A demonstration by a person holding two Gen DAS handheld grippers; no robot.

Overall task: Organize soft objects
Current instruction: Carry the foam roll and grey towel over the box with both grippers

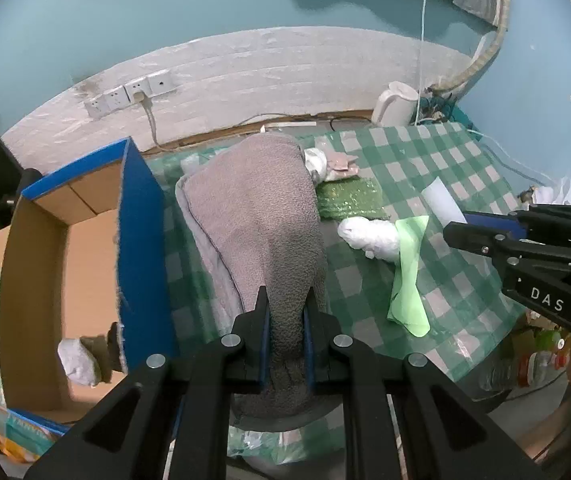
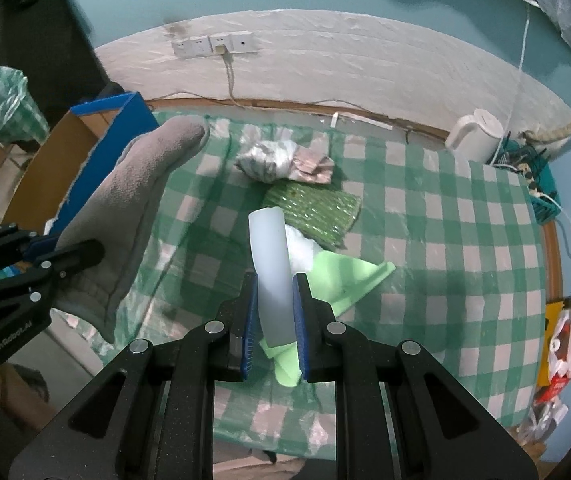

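My left gripper (image 1: 286, 306) is shut on a thick grey towel (image 1: 257, 216), lifted off the green checked table (image 1: 437, 168); the same grey towel (image 2: 141, 192) shows at left in the right wrist view. My right gripper (image 2: 274, 294) is shut on a white foam strip (image 2: 270, 264) that sticks up between its blue pads. Under it lie a light green cloth (image 2: 337, 276), a white crumpled wad (image 2: 299, 246) and a green sequin pouch (image 2: 311, 210). The open cardboard box (image 1: 45, 248) with a blue side stands left of the towel.
A white kettle (image 1: 395, 104) and a tangle of cables sit at the table's far right corner. Crumpled bags and a pink packet (image 2: 285, 162) lie near the back. Wall sockets (image 1: 129, 94) with a cord are behind. A rolled sock (image 1: 85, 354) lies in the box. Bags and bottles crowd the floor on the right.
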